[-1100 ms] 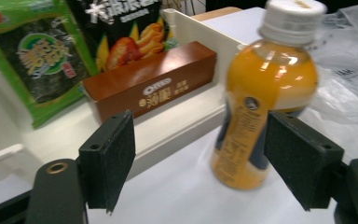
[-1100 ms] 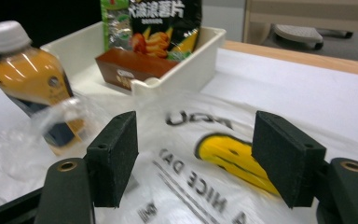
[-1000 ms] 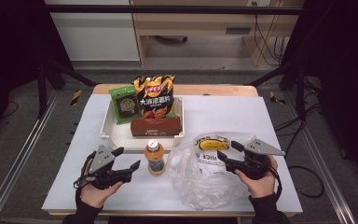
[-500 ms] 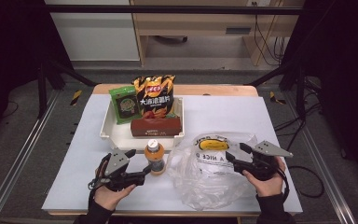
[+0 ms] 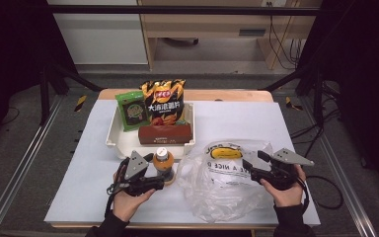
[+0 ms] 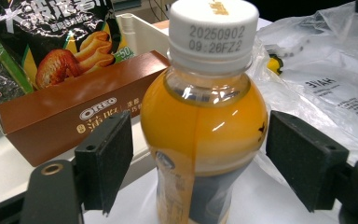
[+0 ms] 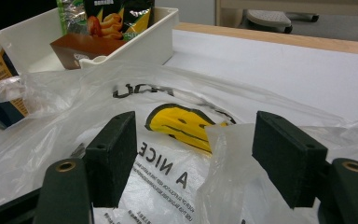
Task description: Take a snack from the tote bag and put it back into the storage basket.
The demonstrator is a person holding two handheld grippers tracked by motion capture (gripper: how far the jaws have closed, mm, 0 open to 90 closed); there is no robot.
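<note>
A small bottle of orange drink [image 5: 163, 159] with a white cap stands upright on the white table, just in front of the tray. My left gripper [image 5: 164, 178] is open and its jaws flank the bottle [image 6: 205, 126] on both sides, with gaps showing at each pad. A clear plastic bag [image 5: 217, 190] with a yellow smiley and black lettering lies crumpled to the right of the bottle. My right gripper [image 5: 251, 167] is open over the bag's right part. A raised fold of the bag [image 7: 223, 154] stands between its jaws.
A white tray [image 5: 114, 139] behind the bottle holds a black chips bag [image 5: 163, 101], a green snack packet [image 5: 132, 111] and a brown Oreo box [image 5: 165, 133]. The table's wooden far edge [image 5: 227, 95] and metal frame rails [image 5: 24, 163] border the work area.
My left gripper has moved right across the table until its open jaws stand around the bottle. My right gripper shifted slightly right over the bag.
</note>
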